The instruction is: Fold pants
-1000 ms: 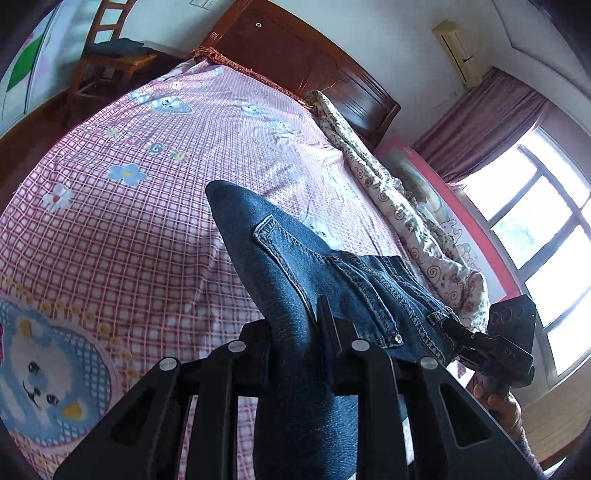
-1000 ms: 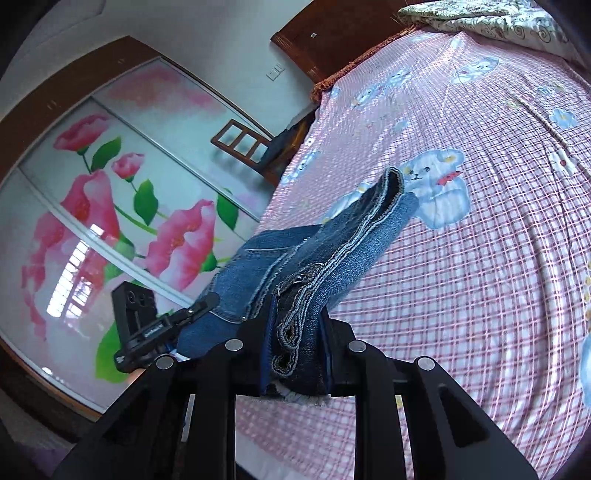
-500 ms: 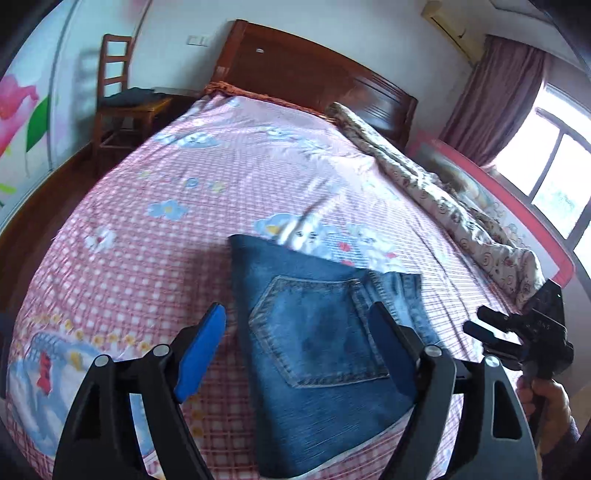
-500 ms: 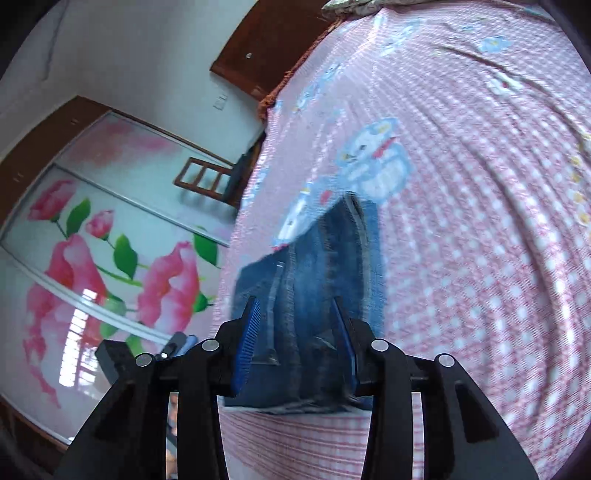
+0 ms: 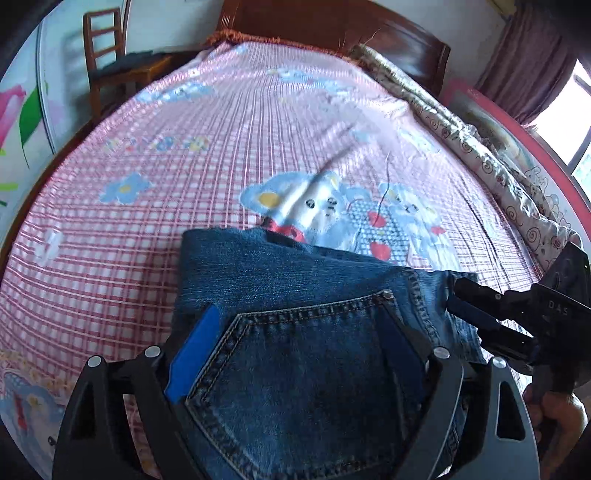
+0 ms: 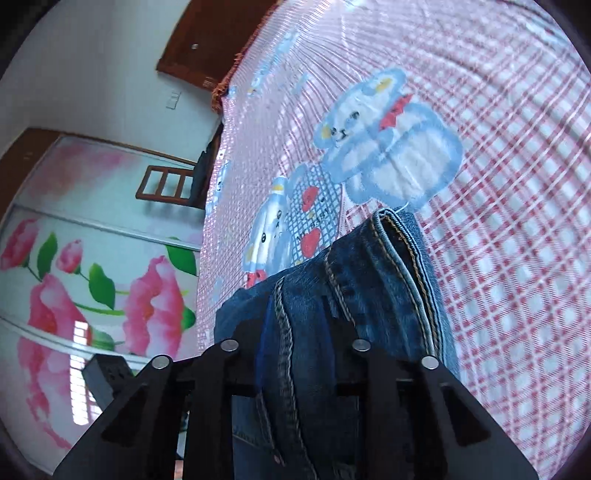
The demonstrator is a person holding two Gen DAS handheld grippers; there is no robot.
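Folded blue jeans (image 5: 295, 306) lie flat on the pink checked bed sheet (image 5: 184, 184), back pocket up. My left gripper (image 5: 301, 354) is open, its blue-padded fingers (image 5: 192, 354) spread wide over the pocket end. In the right wrist view the jeans (image 6: 354, 288) show their waistband edge, and my right gripper (image 6: 295, 328) stands open with the denim lying between its fingers. The right gripper also shows in the left wrist view (image 5: 480, 317) at the jeans' right edge.
The bed has a dark wooden headboard (image 5: 332, 26) and a rolled patterned quilt (image 5: 480, 155) along its right side. A wooden chair (image 5: 110, 62) stands at the far left. A flowered wardrobe door (image 6: 92, 277) faces the bed's left side.
Both grippers let go of the jeans, which dropped flat onto the bed. The left gripper has since lowered close over the back pocket; the right came down at the waistband edge.
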